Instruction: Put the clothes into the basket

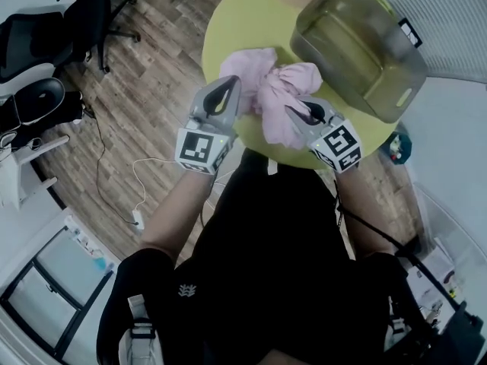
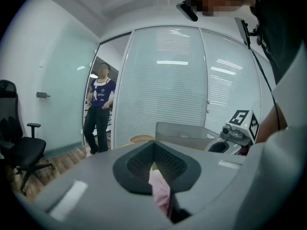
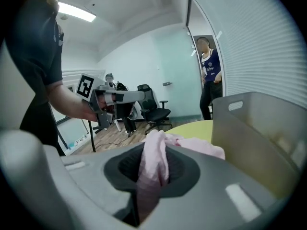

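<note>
The pink garment (image 1: 275, 91) hung bunched between the two grippers, just beside the basket (image 1: 358, 48) on its near side, over the edge of the round yellow-green table (image 1: 243, 29) on which the basket stood. None of it lay inside the basket.

The left gripper (image 1: 221, 97) had its jaws closed almost together on a thin fold of the pink cloth; in the left gripper view a narrow strip of it showed pinched between the dark ribbed pads (image 2: 139, 164), with the basket's grey wall straight beyond it. This gripper sat on the far side of the garment from the basket.

The right gripper (image 1: 308, 115) was likewise clamped on the garment, its jaws a little apart only because a thicker wad of cloth filled the gap between them. In the right gripper view the pink fabric rose out of the pads and spilled towards the basket, whose translucent side with a handle slot stood close by. This gripper was the nearer of the two to the basket, near its front corner.

Away from the basket, past the table, a black office chair (image 1: 84, 21) stood on the wooden floor (image 1: 152, 74), and a person (image 2: 98, 110) stood in a doorway beyond the basket.
</note>
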The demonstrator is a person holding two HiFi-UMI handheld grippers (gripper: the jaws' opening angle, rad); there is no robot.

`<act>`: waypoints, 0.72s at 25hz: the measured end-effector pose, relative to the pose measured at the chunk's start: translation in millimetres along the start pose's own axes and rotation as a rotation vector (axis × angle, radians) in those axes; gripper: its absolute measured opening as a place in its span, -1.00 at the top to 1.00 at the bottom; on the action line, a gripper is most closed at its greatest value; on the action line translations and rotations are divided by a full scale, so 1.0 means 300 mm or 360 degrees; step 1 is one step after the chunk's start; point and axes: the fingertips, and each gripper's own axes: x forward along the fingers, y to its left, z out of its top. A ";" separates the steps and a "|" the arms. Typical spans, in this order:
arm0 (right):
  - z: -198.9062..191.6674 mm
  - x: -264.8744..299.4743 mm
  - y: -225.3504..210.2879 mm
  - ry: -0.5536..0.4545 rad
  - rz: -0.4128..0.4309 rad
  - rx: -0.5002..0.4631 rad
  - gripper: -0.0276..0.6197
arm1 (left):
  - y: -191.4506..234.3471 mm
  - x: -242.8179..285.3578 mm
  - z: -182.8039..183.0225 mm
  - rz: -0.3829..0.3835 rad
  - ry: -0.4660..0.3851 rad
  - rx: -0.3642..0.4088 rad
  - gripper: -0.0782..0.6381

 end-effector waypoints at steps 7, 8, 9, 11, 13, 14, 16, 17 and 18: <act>0.125 -0.080 0.021 -0.0104 -0.0022 -0.0040 0.72 | -0.027 -0.022 0.083 -0.0011 -0.0059 0.0031 0.76; 0.144 -0.090 0.022 -0.0129 -0.0016 -0.0043 0.72 | -0.031 -0.019 0.087 -0.0007 -0.0063 0.0021 0.76; 0.162 -0.102 0.025 -0.0151 -0.0011 -0.0049 0.72 | -0.040 -0.017 0.091 -0.0010 -0.0067 0.0010 0.76; 0.197 -0.130 0.031 -0.0179 -0.0008 -0.0072 0.72 | -0.068 -0.013 0.108 -0.0032 -0.0079 0.0006 0.76; 0.238 -0.158 0.038 -0.0211 -0.0010 -0.0095 0.72 | -0.095 -0.012 0.142 -0.0057 -0.0105 0.0023 0.76; 0.263 -0.172 0.043 -0.0235 -0.0011 -0.0098 0.72 | -0.104 -0.014 0.164 -0.0066 -0.0124 0.0035 0.76; 0.316 -0.200 0.049 -0.0294 -0.0014 -0.0102 0.72 | -0.114 -0.019 0.199 -0.0079 -0.0148 0.0051 0.76; 0.337 -0.212 0.048 -0.0320 -0.0017 -0.0109 0.72 | -0.113 -0.020 0.208 -0.0079 -0.0149 0.0054 0.76; 0.354 -0.222 0.045 -0.0339 -0.0020 -0.0119 0.72 | -0.110 -0.018 0.215 -0.0074 -0.0146 0.0056 0.76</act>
